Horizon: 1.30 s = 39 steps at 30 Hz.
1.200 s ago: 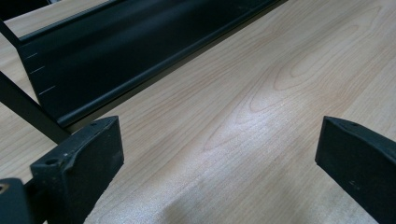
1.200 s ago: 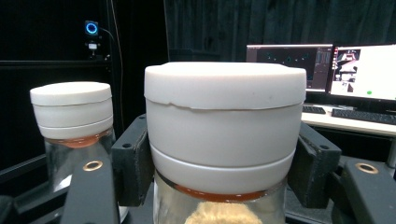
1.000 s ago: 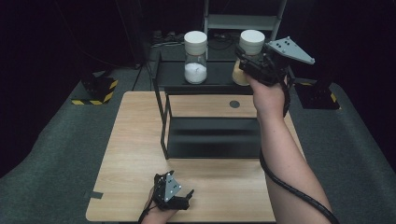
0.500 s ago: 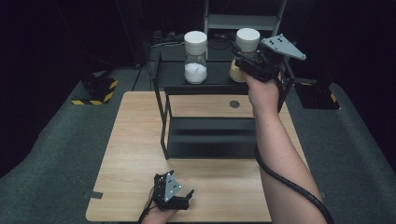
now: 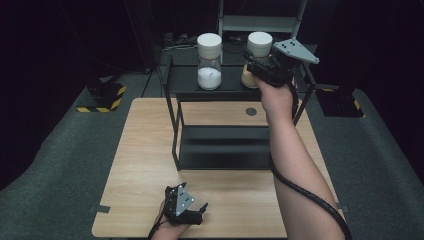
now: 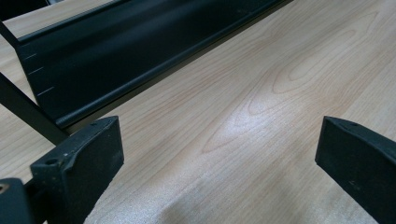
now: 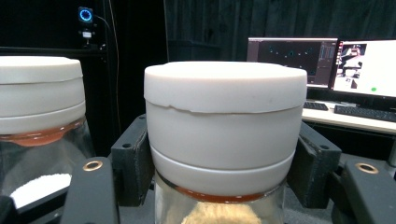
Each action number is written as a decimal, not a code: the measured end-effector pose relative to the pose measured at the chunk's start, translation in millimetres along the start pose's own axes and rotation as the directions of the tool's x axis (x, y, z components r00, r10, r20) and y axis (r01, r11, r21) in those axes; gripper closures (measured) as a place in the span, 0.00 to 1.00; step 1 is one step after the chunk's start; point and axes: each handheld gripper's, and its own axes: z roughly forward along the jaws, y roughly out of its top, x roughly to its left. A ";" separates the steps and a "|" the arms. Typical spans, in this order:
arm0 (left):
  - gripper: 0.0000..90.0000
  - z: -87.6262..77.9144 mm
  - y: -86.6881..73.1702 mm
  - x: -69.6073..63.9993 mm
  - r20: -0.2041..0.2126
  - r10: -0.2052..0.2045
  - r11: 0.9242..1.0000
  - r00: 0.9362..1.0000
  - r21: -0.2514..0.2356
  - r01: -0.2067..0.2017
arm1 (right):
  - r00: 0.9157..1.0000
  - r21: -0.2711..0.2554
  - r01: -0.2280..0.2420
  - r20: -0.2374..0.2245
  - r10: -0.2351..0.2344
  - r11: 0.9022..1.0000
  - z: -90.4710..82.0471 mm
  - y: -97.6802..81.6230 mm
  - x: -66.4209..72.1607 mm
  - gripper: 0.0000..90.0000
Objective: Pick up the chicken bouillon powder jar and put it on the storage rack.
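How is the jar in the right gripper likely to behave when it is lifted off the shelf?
The jar looks like clear glass, so probably breakable and smooth. It seems only part full of tan powder, so fairly light. The right gripper clamps high by the lid, so the bottom may swing.

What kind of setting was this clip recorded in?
Most likely a lab or recording studio, not a home: dark curtains hang behind the wooden table, two lit computer monitors with a keyboard sit on a desk, and hazard-striped stand bases rest on grey carpet.

A dark room with black curtains surrounds the light wooden surface at centre frame, grey carpet spreads at left and right, and two lit monitors glow at upper right.
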 end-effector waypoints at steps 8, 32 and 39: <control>0.02 -0.2 -0.1 -0.3 -0.001 0.002 1.000 1.000 0.000 -0.002 | 1.000 -0.008 -0.004 0.002 0.004 1.000 0.8 -3.7 -0.6 0.38; 0.02 0.0 0.1 -0.6 -0.001 0.004 1.000 1.000 0.000 -0.004 | 1.000 -0.010 -0.012 0.015 0.012 1.000 -1.6 0.1 0.1 0.23; 0.02 0.1 0.2 -0.8 0.001 0.001 1.000 1.000 -0.001 -0.001 | 0.999 0.011 -0.029 0.033 0.029 1.000 -0.6 0.7 5.2 0.02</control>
